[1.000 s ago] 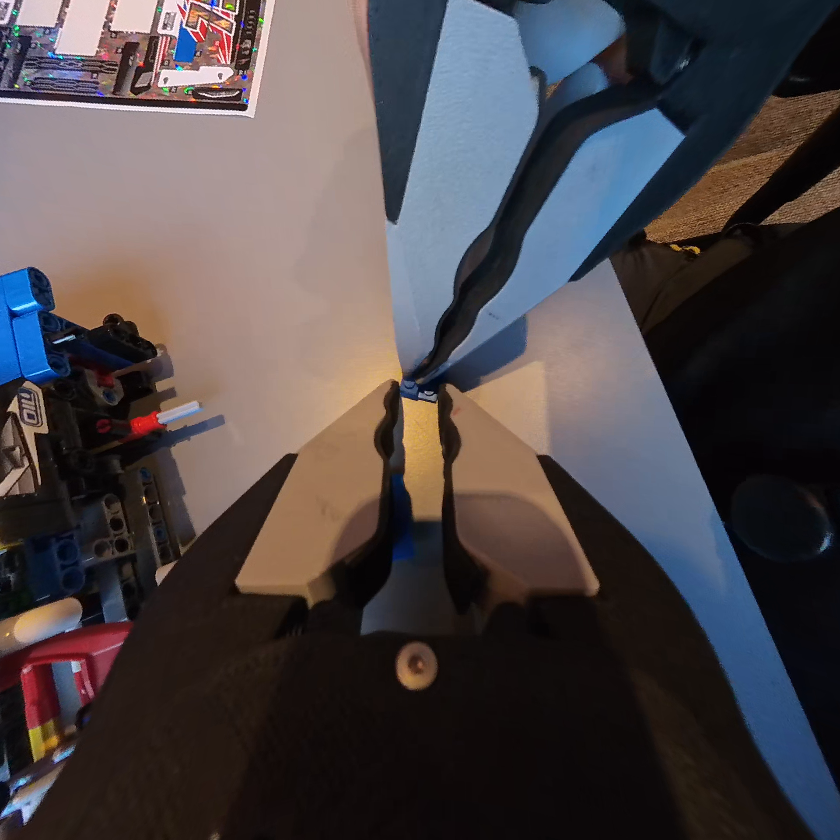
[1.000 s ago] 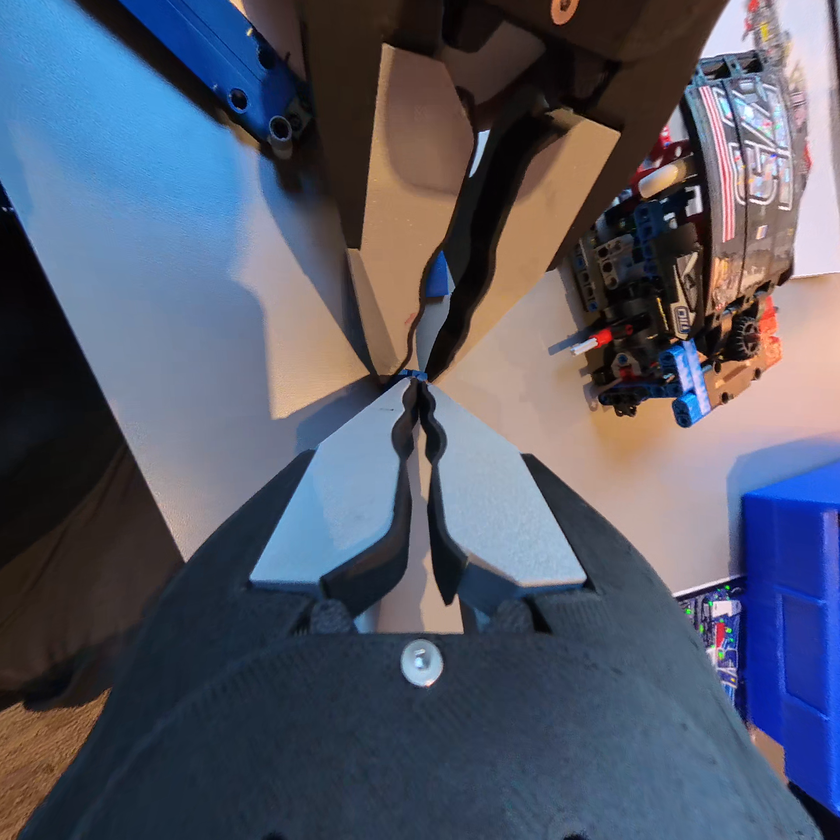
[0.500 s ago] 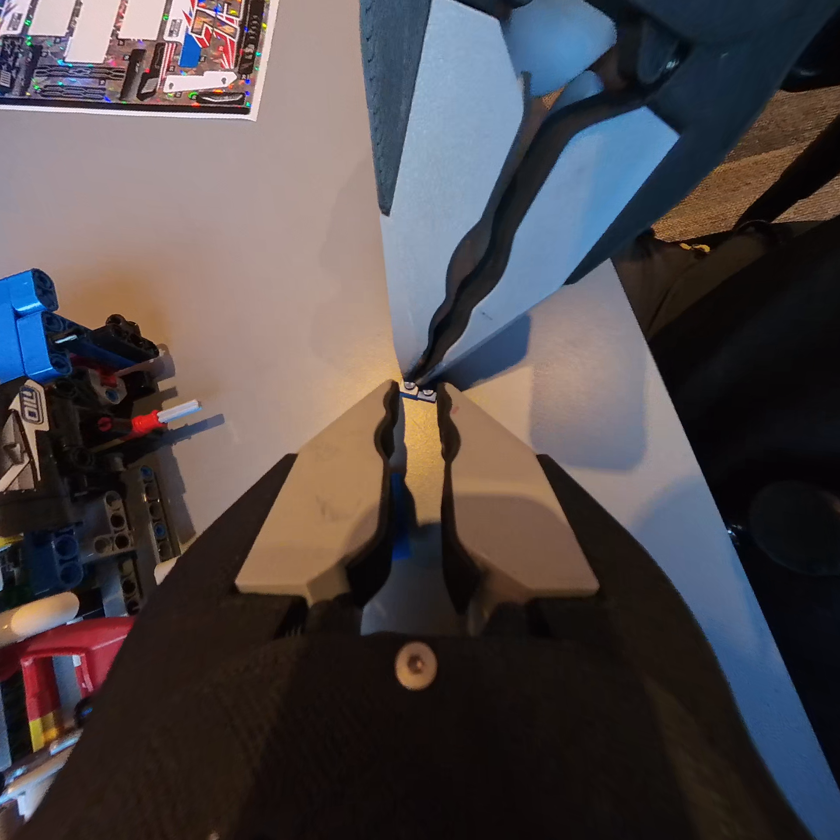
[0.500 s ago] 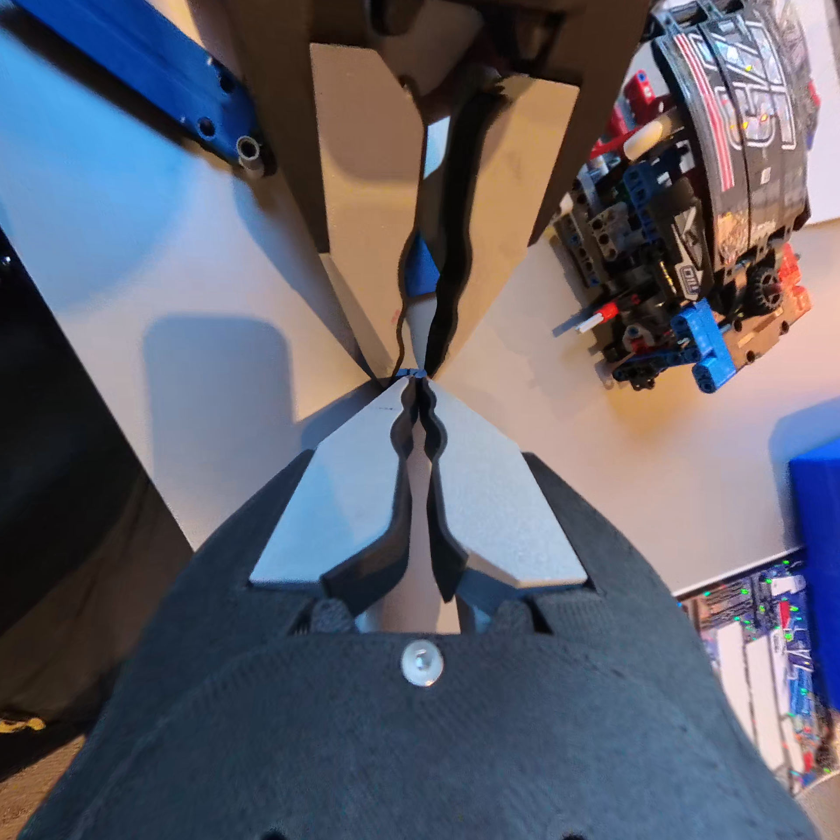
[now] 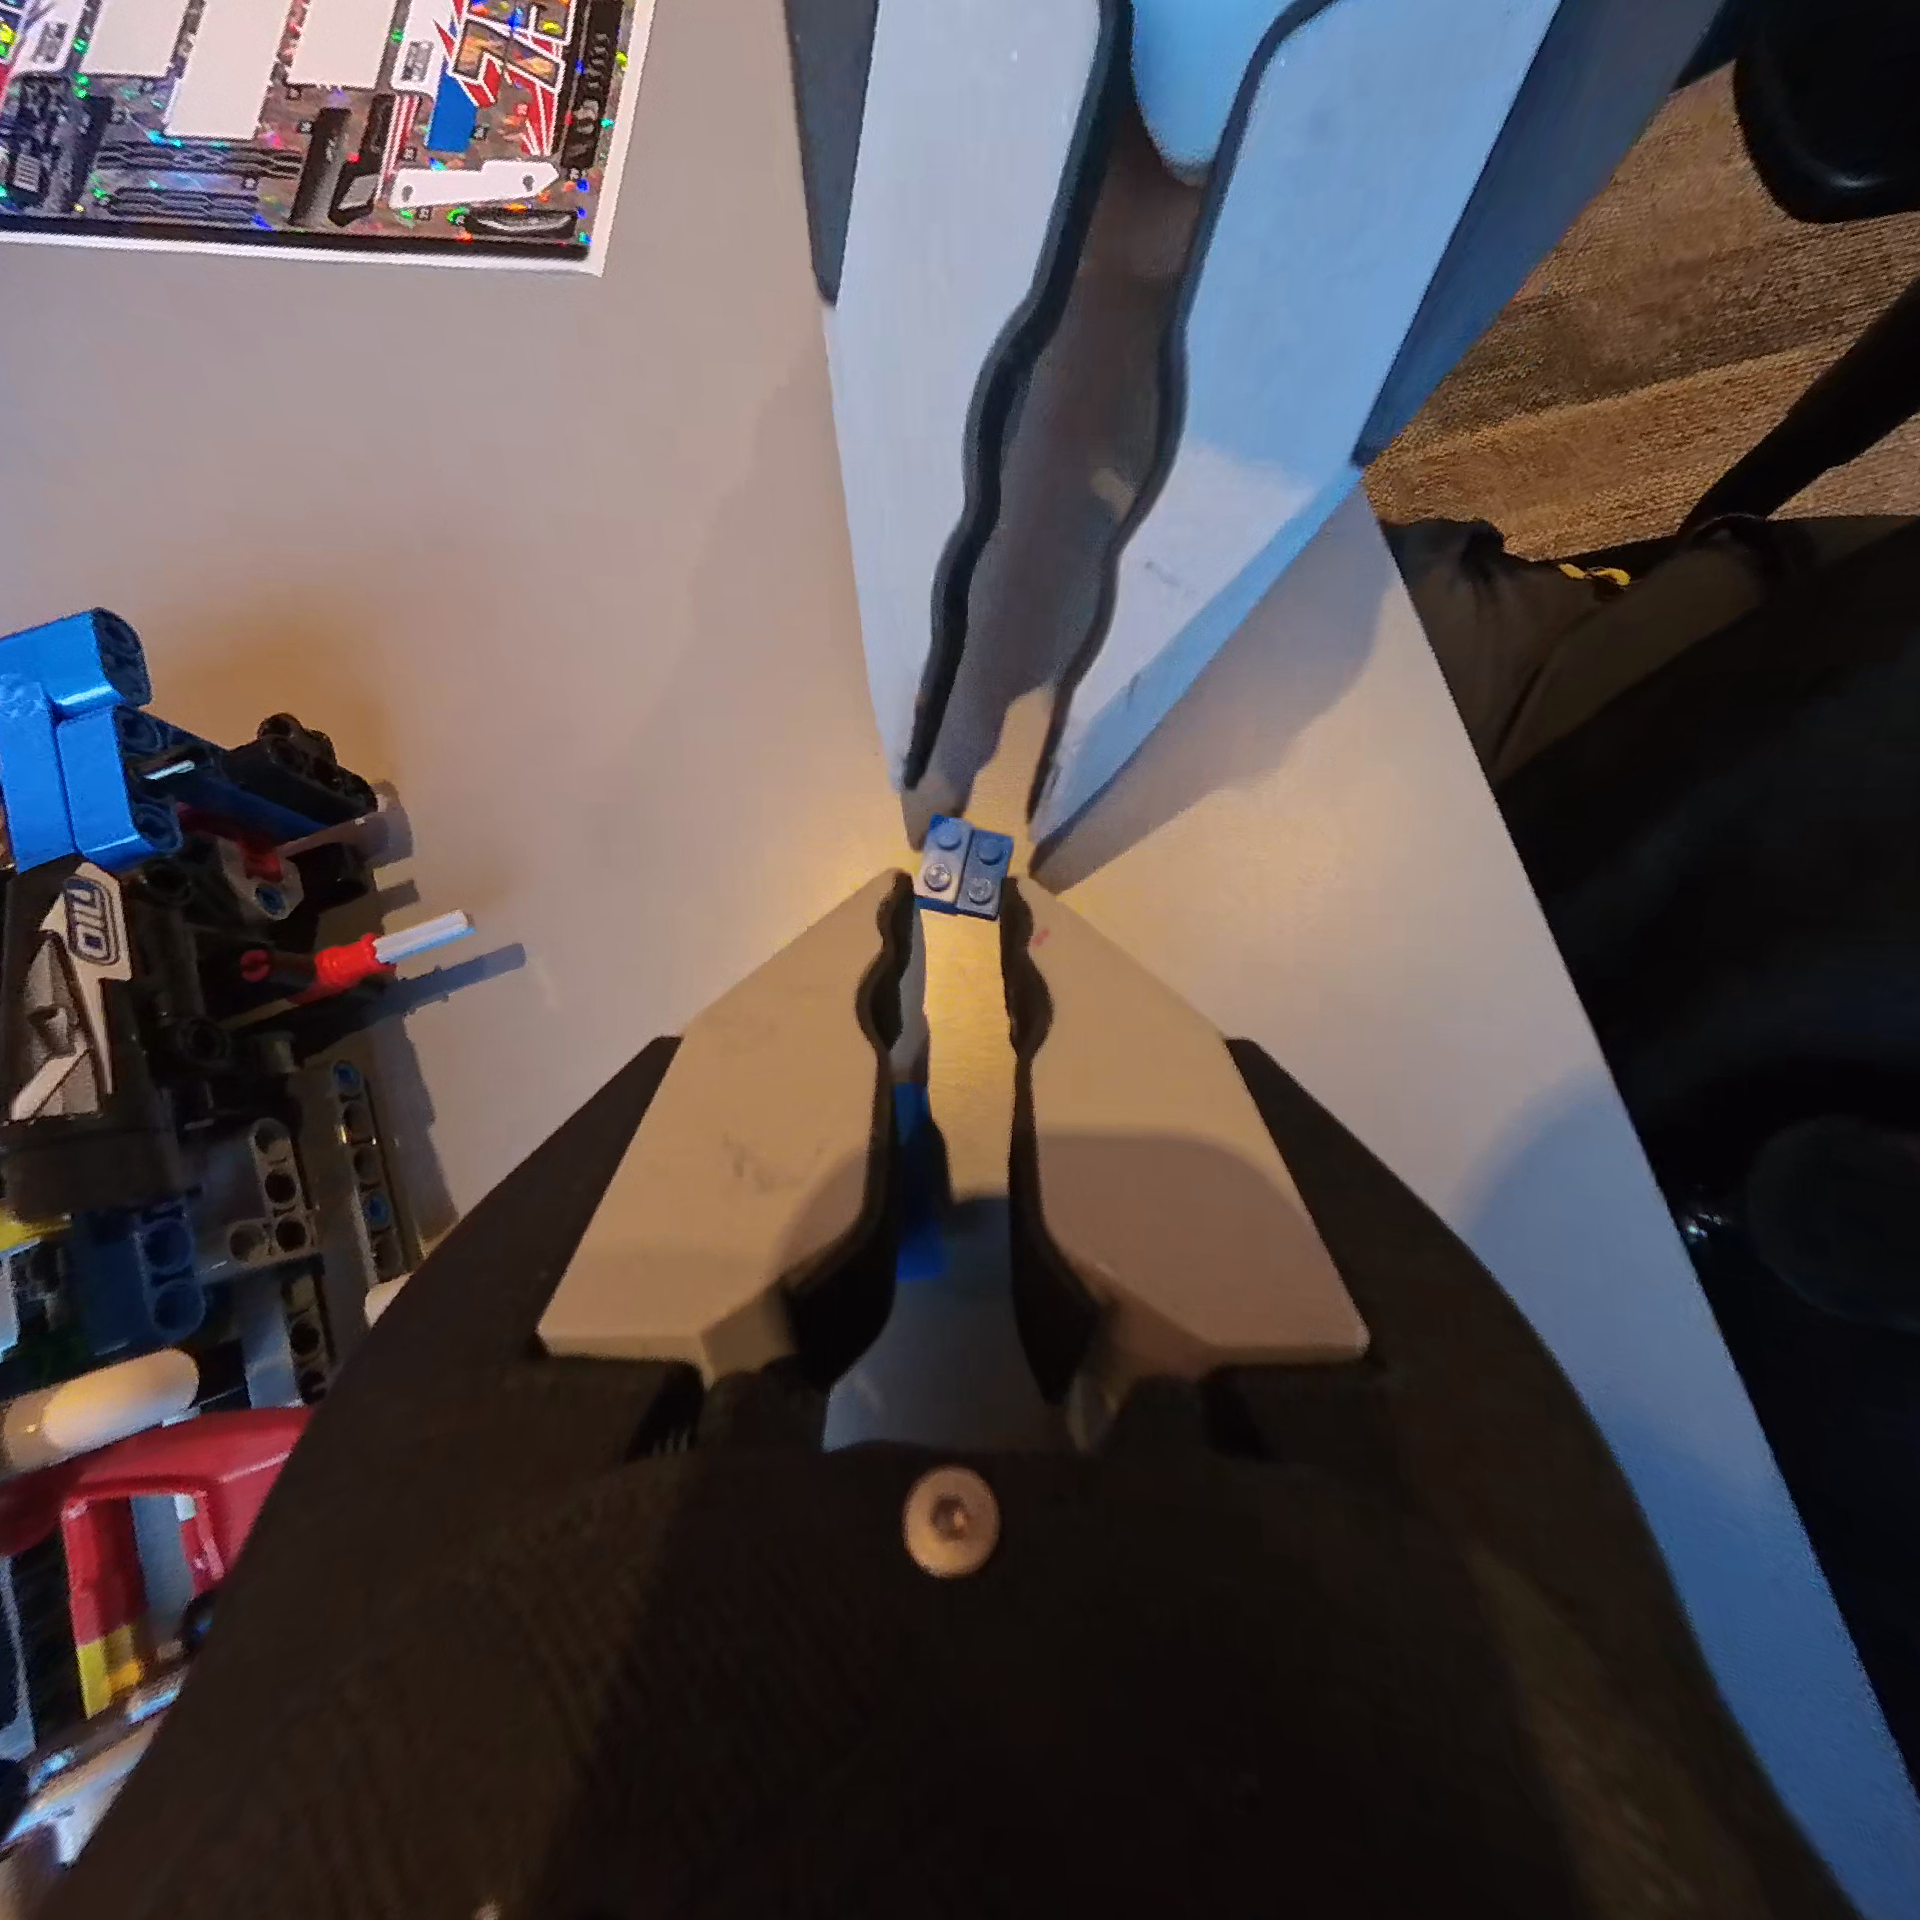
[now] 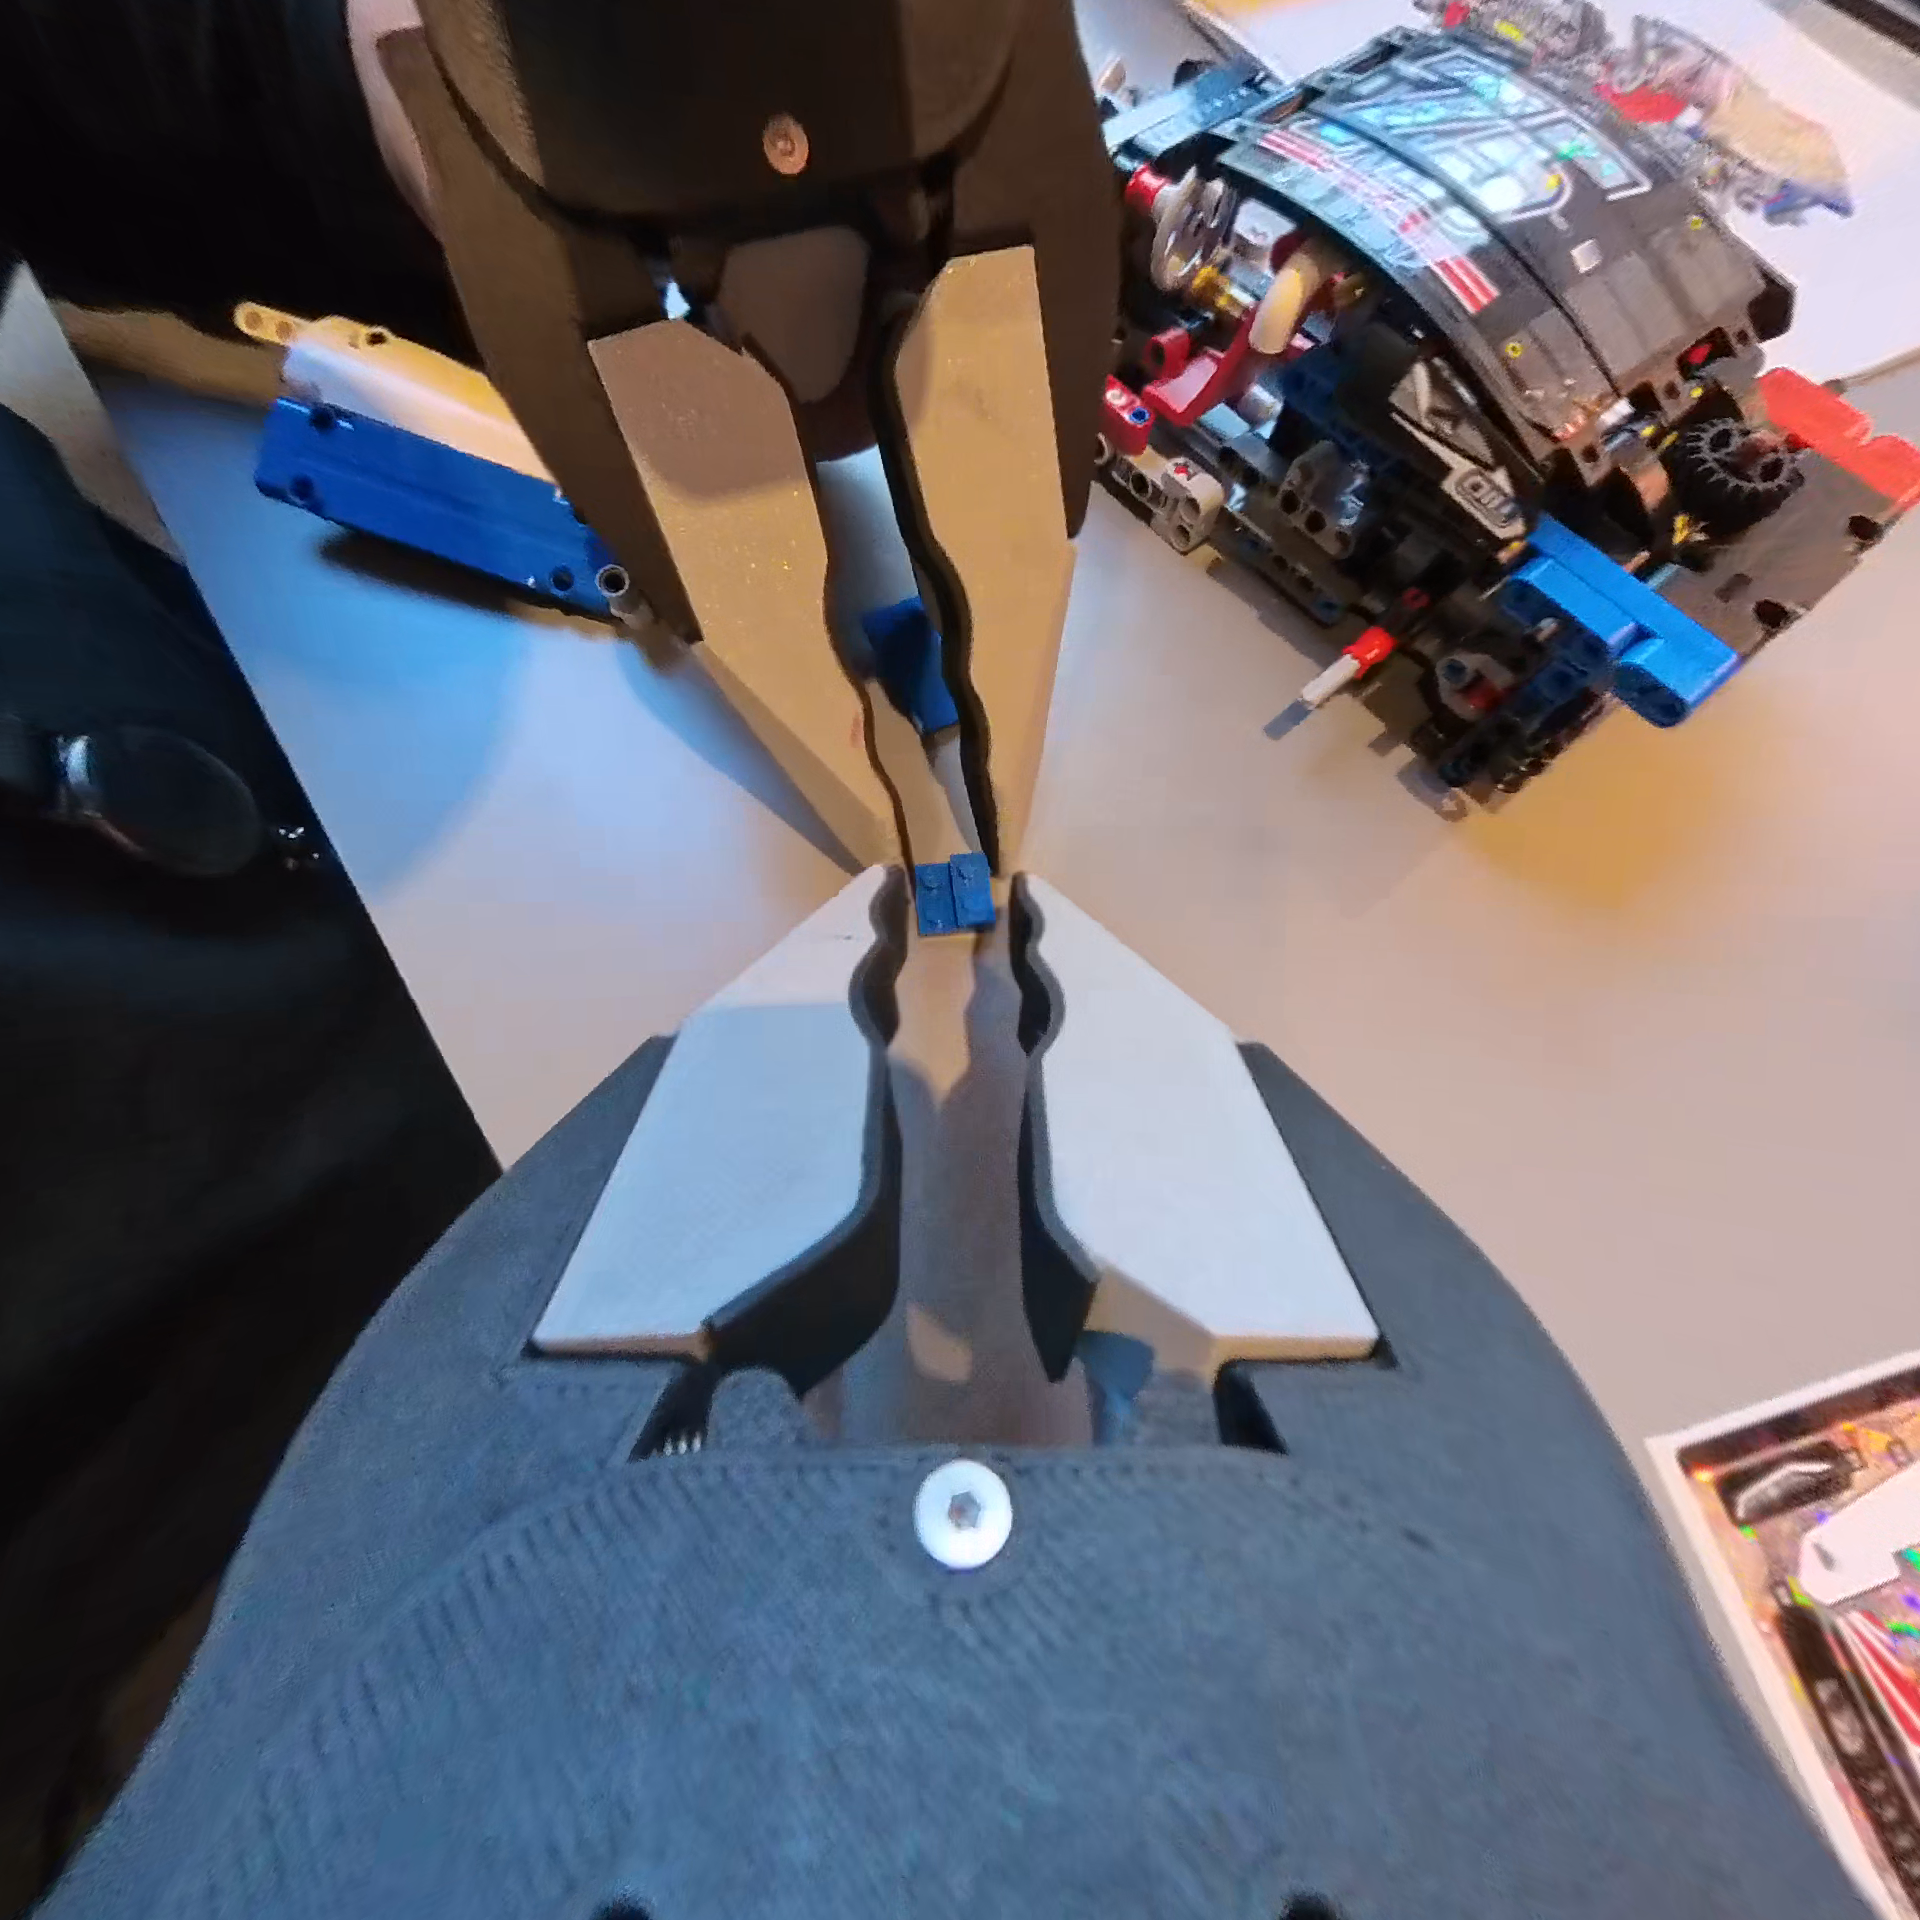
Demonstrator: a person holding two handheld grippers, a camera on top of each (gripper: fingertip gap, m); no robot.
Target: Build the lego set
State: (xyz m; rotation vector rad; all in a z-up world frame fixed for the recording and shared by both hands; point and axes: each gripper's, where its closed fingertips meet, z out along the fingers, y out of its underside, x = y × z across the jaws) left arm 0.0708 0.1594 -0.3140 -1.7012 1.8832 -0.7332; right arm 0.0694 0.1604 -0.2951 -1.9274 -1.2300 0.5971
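- A small blue studded piece (image 5: 965, 879), apparently two tiny plates side by side, is held at the tips of the left gripper (image 5: 961, 906), whose fingers are clenched on it above the pale table (image 5: 540, 582).
- In the right wrist view the same piece (image 6: 952, 895) is seen at the far ends of the left gripper's fingers (image 6: 727, 499), which reach down from the top of the picture.
- The right gripper (image 6: 951, 883) is shown released, its jaws parted a little wider than the piece and standing either side of it; whether they touch it cannot be told.
- In the left wrist view the right gripper's fingers (image 5: 1226, 499) are seen coming in from above, tips just beyond the piece.
- A second small blue part (image 6: 914, 665) is seen between the left gripper's fingers farther back; whether it lies on the table cannot be told.
- A partly built car model (image 6: 1475, 395) in black, blue and red is set on the table to the right gripper's right.
- A long blue beam (image 6: 436, 509) is laid on the table behind the left gripper, beside a white part (image 6: 374, 374).
- A glittering sticker sheet (image 5: 301, 114) is laid flat near the model.
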